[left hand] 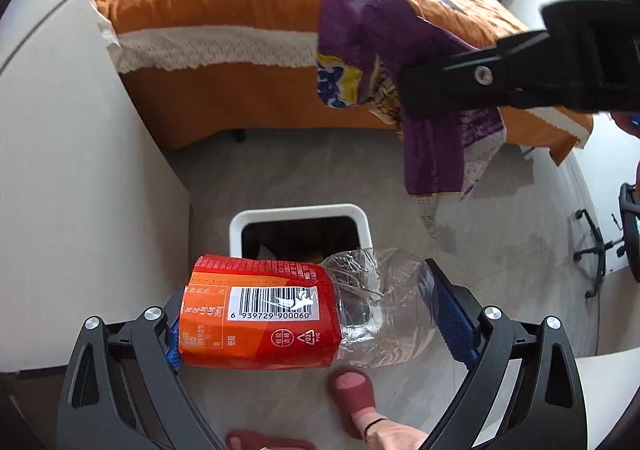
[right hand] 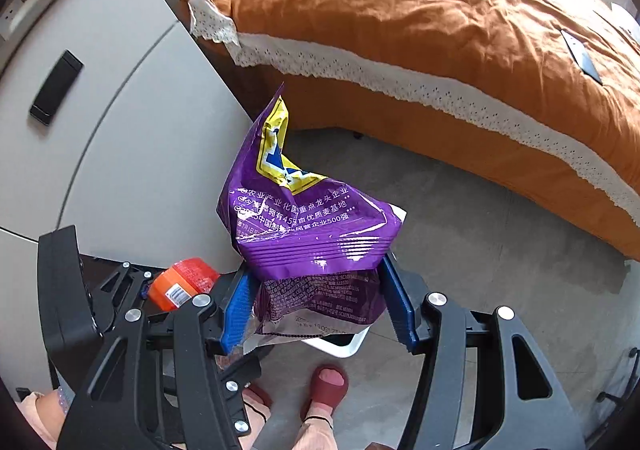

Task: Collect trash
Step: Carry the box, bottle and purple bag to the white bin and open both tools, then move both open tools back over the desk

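below, white bin (left hand: 236, 228) holds unclear dark contents.

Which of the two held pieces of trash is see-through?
The crushed plastic bottle in the left gripper: clear plastic beyond its orange label. The snack bag in the right gripper is solid purple.

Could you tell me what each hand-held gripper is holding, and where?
Left hand-held gripper: crushed bottle, gripped end to end. Right hand-held gripper: purple snack bag, lower part.
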`<state>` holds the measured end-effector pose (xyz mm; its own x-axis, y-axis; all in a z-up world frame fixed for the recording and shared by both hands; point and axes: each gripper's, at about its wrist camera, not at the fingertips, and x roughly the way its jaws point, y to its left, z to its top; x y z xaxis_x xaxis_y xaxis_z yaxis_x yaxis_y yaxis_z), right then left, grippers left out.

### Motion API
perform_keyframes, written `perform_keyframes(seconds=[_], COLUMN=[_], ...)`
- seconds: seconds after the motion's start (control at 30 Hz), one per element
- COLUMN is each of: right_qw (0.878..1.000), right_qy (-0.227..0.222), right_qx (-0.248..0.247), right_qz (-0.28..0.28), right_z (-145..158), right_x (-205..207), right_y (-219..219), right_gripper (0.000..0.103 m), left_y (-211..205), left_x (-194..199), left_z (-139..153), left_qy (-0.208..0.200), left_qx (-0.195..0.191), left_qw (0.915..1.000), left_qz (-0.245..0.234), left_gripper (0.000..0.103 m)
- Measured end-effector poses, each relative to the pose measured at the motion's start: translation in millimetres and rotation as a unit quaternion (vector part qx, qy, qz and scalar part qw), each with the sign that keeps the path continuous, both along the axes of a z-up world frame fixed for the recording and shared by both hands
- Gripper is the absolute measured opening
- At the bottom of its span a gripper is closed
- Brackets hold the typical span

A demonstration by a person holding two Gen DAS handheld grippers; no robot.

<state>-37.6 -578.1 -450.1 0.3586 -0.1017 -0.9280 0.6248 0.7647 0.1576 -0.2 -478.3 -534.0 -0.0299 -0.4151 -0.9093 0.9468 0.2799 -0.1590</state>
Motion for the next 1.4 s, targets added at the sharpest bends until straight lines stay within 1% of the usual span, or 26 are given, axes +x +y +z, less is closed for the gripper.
perform_keyframes(seconds=[0.03, 0.1, 0.17, 0.2, 0.3, 0.4, 0.47, 0.53, 0.6, 0.63, 0.7, 0.83, 1.0, 1.13, 1.23, 1.3, 1.4], right_qw=[1.000, 1.000, 0.999, 0.999, 0.998, 0.997, 0.996, 0.995, 0.995, 0.995, 0.994, 0.994, 0.995, 0.995, 0.996, 0.996, 0.997], right_qy=[0.007, 0.013, 0.022, 0.028, 0.041, 0.053, 0.058, 0.067, 0.072, 0.073, 0.074, 0.077, 0.079, 0.078, 0.072, 0.067, 0.053], right_qx=[0.005, 0.007, 0.020, 0.023, 0.031, 0.035, 0.043, 0.041, 0.044, 0.047, 0.055, 0.052, 0.046, 0.047, 0.049, 0.048, 0.051], right_qz=[0.006, 0.009, 0.018, 0.023, 0.037, 0.046, 0.053, 0.057, 0.059, 0.058, 0.056, 0.051, 0.049, 0.044, 0.038, 0.034, 0.023], right_z=[-17.4, -38.3, -61.0, -70.0, -92.1, -106.6, -115.1, -123.9, -130.4, -132.5, -135.8, -137.3, -132.1, -121.4, -105.1, -91.1, -61.1], right_x=[3.4, 5.4, 6.1, 6.6, 6.8, 10.5, 12.4, 15.1, 16.4, 16.7, 17.3, 19.7, 22.2, 20.0, 15.6, 12.2, 4.6], right_y=[-1.5, -5.9, -12.0, -13.4, -14.6, -12.0, -6.3, -6.1, -3.7, -2.4, -1.9, -0.1, 6.2, 11.0, 17.2, 22.2, 29.9], right_gripper=[0.059, 0.059, 0.059, 0.059, 0.059, 0.059, 0.064, 0.087, 0.095, 0.098, 0.098, 0.098, 0.098, 0.098, 0.098, 0.098, 0.098], left_y=[-3.1, -8.3, -8.6, -9.3, -9.4, -9.4, -7.9, -6.8, -4.3, -3.7, -2.2, 2.3, 7.9, 13.5, 19.9, 24.6, 31.3], left_x=[-0.1, 0.8, -1.8, -3.1, -4.8, -3.1, -3.8, -0.1, 1.8, 3.5, 6.7, 11.6, 14.4, 18.3, 19.1, 18.2, 16.0], left_z=[-11.2, -35.3, -53.3, -59.9, -74.0, -82.4, -84.9, -87.3, -89.8, -90.6, -92.8, -95.4, -84.8, -66.1, -41.9, -20.1, 12.8], left_qy=[0.001, 0.022, 0.024, 0.027, 0.034, 0.042, 0.037, 0.043, 0.043, 0.043, 0.039, 0.039, 0.034, 0.032, 0.029, 0.026, 0.026], left_qx=[0.003, 0.011, 0.018, 0.020, 0.024, 0.027, 0.027, 0.026, 0.027, 0.029, 0.032, 0.034, 0.031, 0.018, 0.003, -0.009, -0.027], left_qw=[1.0000, 0.9997, 0.9995, 0.9993, 0.9990, 0.9986, 0.9988, 0.9987, 0.9987, 0.9987, 0.9987, 0.9987, 0.9989, 0.9992, 0.9993, 0.9992, 0.9986], left_qz=[-0.004, -0.002, -0.009, -0.014, -0.018, -0.016, -0.014, -0.008, -0.004, -0.003, 0.001, 0.004, 0.006, 0.017, 0.026, 0.030, 0.037], left_gripper=[0.093, 0.093, 0.095, 0.098, 0.098, 0.098, 0.098, 0.098, 0.098, 0.098, 0.098, 0.098, 0.098, 0.098, 0.098, 0.098, 0.098])
